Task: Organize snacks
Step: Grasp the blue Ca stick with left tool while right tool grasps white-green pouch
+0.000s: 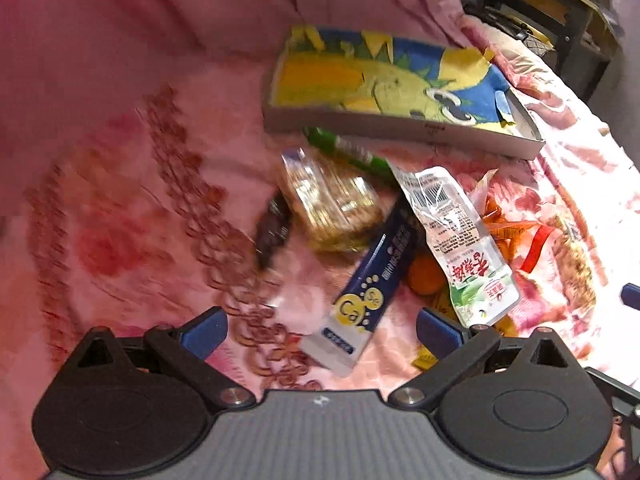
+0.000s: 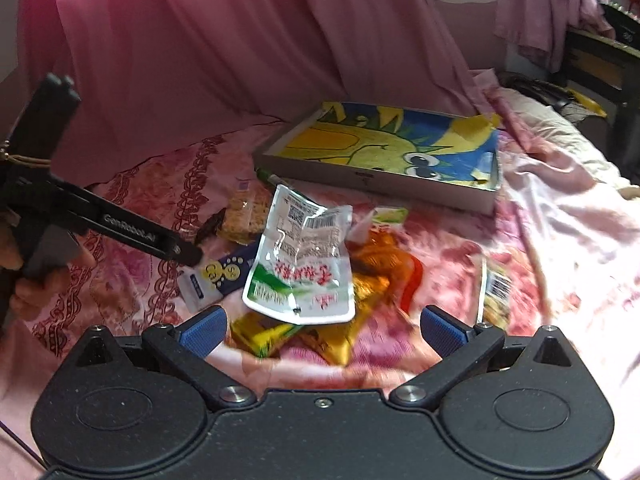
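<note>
While both grippers gape, snacks (image 2: pixel 300 264) crowd the tray's edge (image 2: pixel 372 182).

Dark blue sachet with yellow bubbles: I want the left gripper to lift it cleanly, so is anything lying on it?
Yes. The white and green pouch overlaps the dark blue sachet's far end; its near end lies uncovered before the open left gripper.

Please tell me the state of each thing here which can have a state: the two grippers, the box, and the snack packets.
Left gripper: jaws open, holding nothing.
Right gripper: jaws open, holding nothing.
Shallow box: open, no snacks inside, lying on the bedsheet.
White-and-green pouch: crumpled, lying on top of the pile.
Blue stick packet: lying flat, partly under the pouch.
Clear cracker packet: sealed, lying beside the box.
</note>
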Demonstrator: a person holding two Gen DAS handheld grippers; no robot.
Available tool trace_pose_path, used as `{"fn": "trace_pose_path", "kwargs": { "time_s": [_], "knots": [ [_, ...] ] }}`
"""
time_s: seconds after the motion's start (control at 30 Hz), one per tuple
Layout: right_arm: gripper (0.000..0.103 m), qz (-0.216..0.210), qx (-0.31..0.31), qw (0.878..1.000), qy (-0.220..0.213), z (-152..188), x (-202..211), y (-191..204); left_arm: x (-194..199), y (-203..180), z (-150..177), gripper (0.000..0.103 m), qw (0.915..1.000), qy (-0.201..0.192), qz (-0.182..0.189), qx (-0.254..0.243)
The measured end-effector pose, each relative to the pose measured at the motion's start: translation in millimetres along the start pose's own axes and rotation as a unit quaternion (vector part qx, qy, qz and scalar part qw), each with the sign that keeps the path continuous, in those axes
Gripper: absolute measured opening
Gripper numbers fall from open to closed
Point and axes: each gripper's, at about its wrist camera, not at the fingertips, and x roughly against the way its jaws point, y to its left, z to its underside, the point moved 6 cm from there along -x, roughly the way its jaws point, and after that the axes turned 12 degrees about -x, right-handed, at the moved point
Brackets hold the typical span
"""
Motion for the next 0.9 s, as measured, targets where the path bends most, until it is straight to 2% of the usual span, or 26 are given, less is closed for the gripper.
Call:
{"fn": "trace_pose_path", "kwargs": {
  "time_s": [0.07,0.2,0.37,0.57,0.73,0.9],
  "knots": [
    [0.102,-0.009,-0.018,1.000,0.011,-9,-14,-4,-11,2,-2,0.102,0.9999,0.007,-0.006,-0.010],
    [0.103,-0.035,-0.083,0.995,0.030,-29,-43,-15,-26,-4,-3,0.102,0.9966,0.012,-0.026,-0.077],
    [0.103,-0.064,-0.129,0.987,0.072,-42,-81,-19,-37,-15,-6,0.102,0.9925,0.016,-0.018,-0.120],
    [0.103,-0.073,-0.147,0.982,0.097,-45,-113,-15,-52,-22,-7,0.100,0.9869,0.027,-0.026,-0.157],
    [0.103,-0.077,-0.137,0.982,0.104,-45,-128,-5,-62,-28,-4,0.093,0.9822,0.042,-0.036,-0.180],
    [0.102,-0.059,-0.126,0.984,0.114,-40,-137,-3,-62,-32,-3,0.084,0.9828,0.044,-0.023,-0.178]
  ]
}}
